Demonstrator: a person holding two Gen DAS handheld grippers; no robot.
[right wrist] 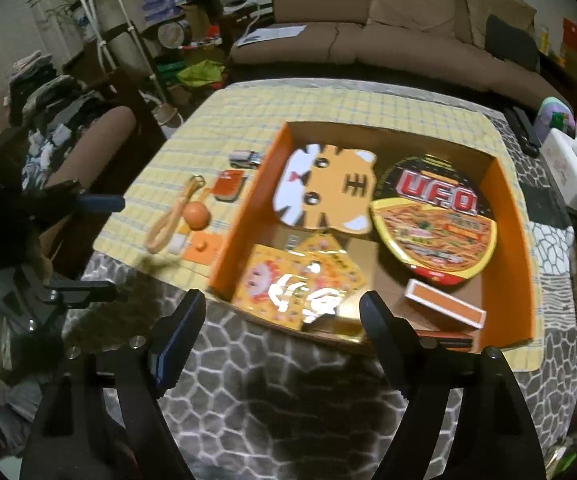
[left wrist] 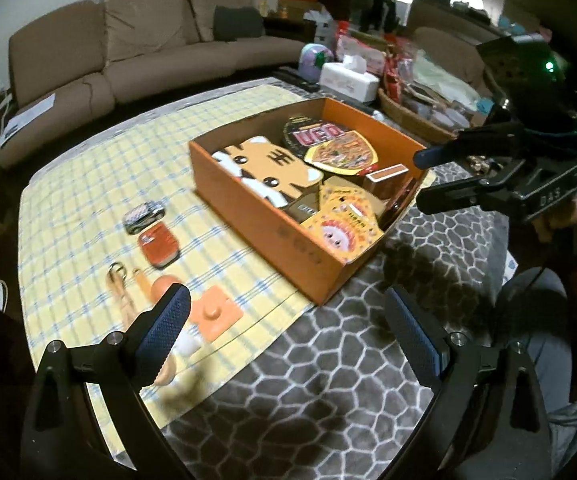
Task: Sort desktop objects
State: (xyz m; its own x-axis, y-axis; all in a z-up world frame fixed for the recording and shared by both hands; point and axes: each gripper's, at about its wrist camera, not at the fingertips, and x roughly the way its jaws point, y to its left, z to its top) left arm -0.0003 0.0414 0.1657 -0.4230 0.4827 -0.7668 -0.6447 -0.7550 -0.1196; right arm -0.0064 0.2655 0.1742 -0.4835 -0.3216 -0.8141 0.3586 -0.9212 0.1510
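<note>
Both hand-held grippers, left and right, tilt down over the tabletop's near edge, jaws wide and empty. One box holds one noodle bowl and one tiger.

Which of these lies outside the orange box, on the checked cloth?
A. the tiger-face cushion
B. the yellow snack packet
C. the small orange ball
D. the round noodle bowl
C: the small orange ball sits on the checked cloth, left of the orange box.
</note>
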